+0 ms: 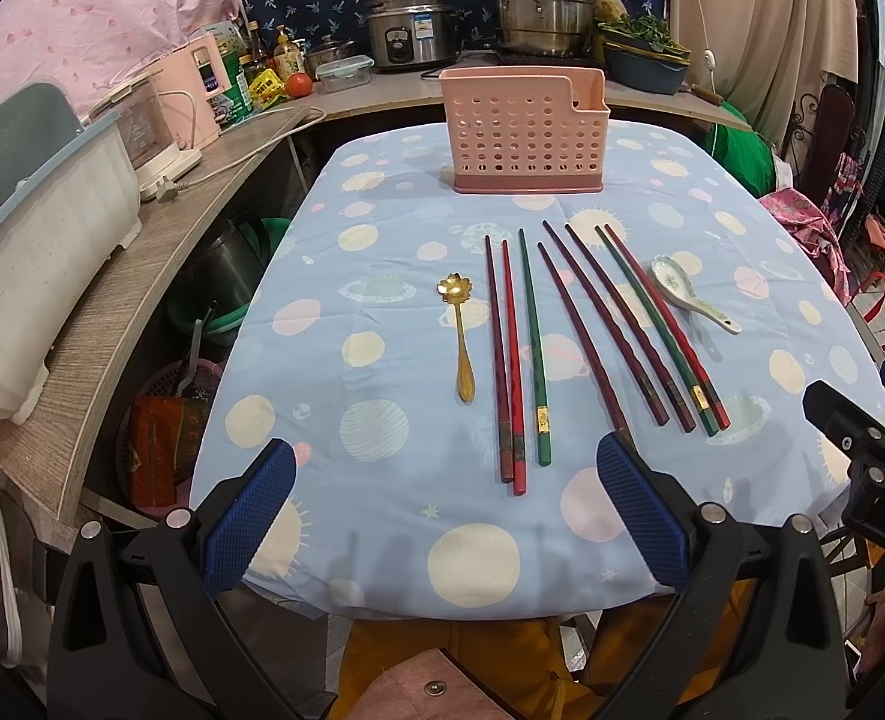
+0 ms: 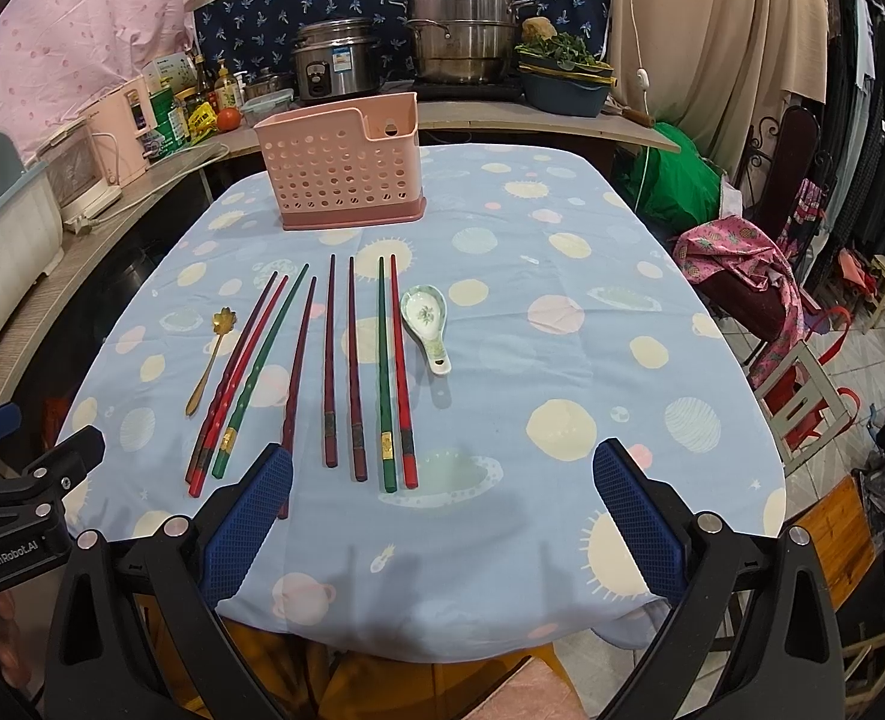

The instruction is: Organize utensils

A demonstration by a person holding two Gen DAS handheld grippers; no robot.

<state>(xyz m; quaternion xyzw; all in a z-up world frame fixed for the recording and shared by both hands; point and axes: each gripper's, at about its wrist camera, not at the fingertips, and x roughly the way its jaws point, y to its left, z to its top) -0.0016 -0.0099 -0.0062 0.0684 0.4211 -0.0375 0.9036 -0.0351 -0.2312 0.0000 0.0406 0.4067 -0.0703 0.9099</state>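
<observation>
A pink perforated utensil holder stands upright at the table's far side. Several red, dark red and green chopsticks lie in a row on the cloth. A gold flower-shaped spoon lies left of them. A white ceramic spoon lies right of them. My left gripper is open and empty above the near table edge. My right gripper is open and empty, beside the left one.
The table has a blue planet-print cloth. A counter on the left holds a white bin and appliances. Pots and a rice cooker stand behind. Chairs and clothes are on the right.
</observation>
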